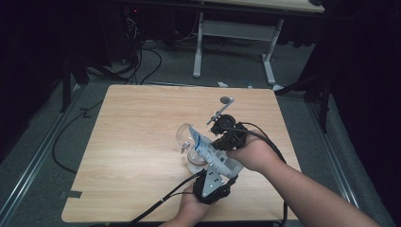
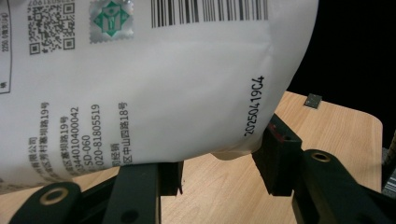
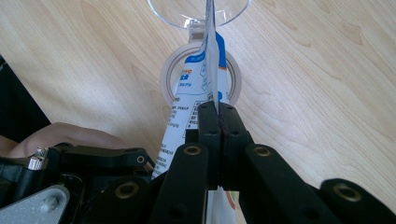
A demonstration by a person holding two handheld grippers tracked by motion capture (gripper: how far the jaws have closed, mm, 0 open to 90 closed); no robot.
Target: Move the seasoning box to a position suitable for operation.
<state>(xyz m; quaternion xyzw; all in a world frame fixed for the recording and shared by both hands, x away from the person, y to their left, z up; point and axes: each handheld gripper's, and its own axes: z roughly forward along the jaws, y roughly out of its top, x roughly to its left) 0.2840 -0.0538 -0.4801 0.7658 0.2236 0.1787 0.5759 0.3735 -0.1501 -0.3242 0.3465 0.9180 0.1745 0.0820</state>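
Right hand-held gripper (image 3: 218,109) clamped on pouch (image 1: 215,156) edge, left hand-held gripper (image 1: 211,183) half-open around its bottom; tilted over clear cup (image 1: 185,137), pouring likely unfinished.

Table (image 1: 137,156): pale wood-grain top, smooth, matt.
Pouch (image 2: 154,93): white printed film, probably plastic, smooth with soft sheen, creased near edge.
Glass (image 3: 187,11): clear, glossy, glass or plastic hard to tell.
Right gripper (image 3: 218,112): black matt plastic, brass-coloured pins.
Left gripper (image 1: 210,182): grey metal plate, dull.
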